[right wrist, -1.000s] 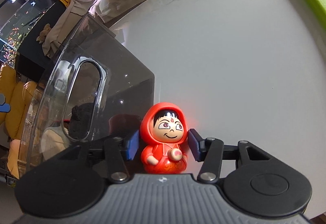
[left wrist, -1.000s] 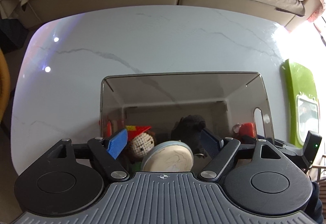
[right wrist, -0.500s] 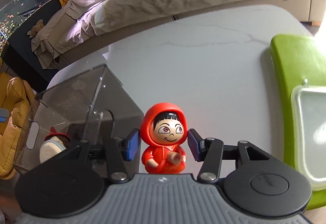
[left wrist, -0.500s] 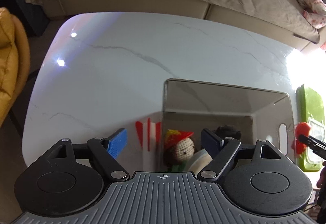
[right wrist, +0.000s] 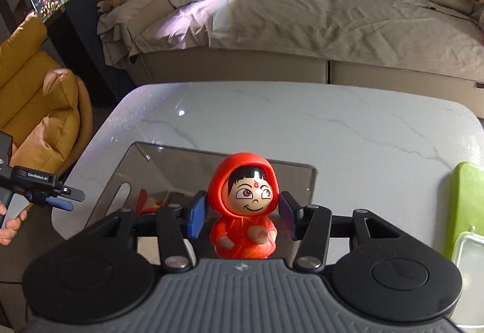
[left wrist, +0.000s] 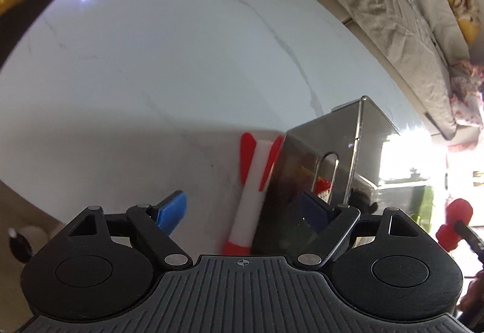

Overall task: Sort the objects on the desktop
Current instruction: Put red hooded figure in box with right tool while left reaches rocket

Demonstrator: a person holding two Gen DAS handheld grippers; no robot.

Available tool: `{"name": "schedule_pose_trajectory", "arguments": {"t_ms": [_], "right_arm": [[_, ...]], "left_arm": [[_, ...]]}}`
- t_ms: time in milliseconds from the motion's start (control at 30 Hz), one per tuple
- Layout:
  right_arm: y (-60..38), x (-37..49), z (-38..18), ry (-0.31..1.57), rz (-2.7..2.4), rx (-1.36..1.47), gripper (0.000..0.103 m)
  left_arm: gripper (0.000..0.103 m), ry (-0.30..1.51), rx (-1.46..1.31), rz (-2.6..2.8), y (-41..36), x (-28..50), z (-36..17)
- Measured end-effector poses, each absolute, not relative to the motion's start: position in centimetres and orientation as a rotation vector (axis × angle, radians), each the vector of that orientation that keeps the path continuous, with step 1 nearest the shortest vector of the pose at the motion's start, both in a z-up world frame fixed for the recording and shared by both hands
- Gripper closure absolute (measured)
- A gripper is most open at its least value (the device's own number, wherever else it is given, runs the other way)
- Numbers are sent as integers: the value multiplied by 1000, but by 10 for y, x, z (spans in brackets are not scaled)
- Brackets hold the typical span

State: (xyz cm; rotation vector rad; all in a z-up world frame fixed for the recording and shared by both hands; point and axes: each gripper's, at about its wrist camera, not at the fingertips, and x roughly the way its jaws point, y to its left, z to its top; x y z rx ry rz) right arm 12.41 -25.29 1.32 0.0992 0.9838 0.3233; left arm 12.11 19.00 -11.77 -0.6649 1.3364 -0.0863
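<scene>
Above the clear bin point(right wrist: 145, 157): right gripper point(right wrist: 242, 213) clamped on red doll point(right wrist: 243, 209) | toys already inside | left gripper point(left wrist: 245, 209) opening, empty, over rocket point(left wrist: 252, 181) on bench point(left wrist: 151, 76)

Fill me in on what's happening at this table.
A person is sorting toys into a smoky clear bin on a marble table. The right gripper holds a red hooded doll above the bin. The left gripper, its jaws opening and holding nothing, points down at a white and red toy rocket lying against the bin's outer wall.
</scene>
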Motion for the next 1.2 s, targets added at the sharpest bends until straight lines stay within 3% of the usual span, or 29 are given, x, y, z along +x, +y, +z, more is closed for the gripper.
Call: {"name": "schedule_pose_trajectory", "arguments": {"t_ms": [233, 400, 933, 1200], "right_arm": [[-201, 145, -52, 1179, 273, -21, 49], [-190, 152, -84, 1271, 239, -59, 49], [-189, 158, -105, 1322, 208, -125, 49], [-198, 153, -105, 1321, 190, -159, 61]], "left_arm": [[13, 1392, -866, -122, 200, 120, -177], [13, 1419, -850, -142, 193, 126, -195], [10, 1465, -753, -162, 173, 142, -213], [10, 1471, -652, -168, 150, 150, -206]]}}
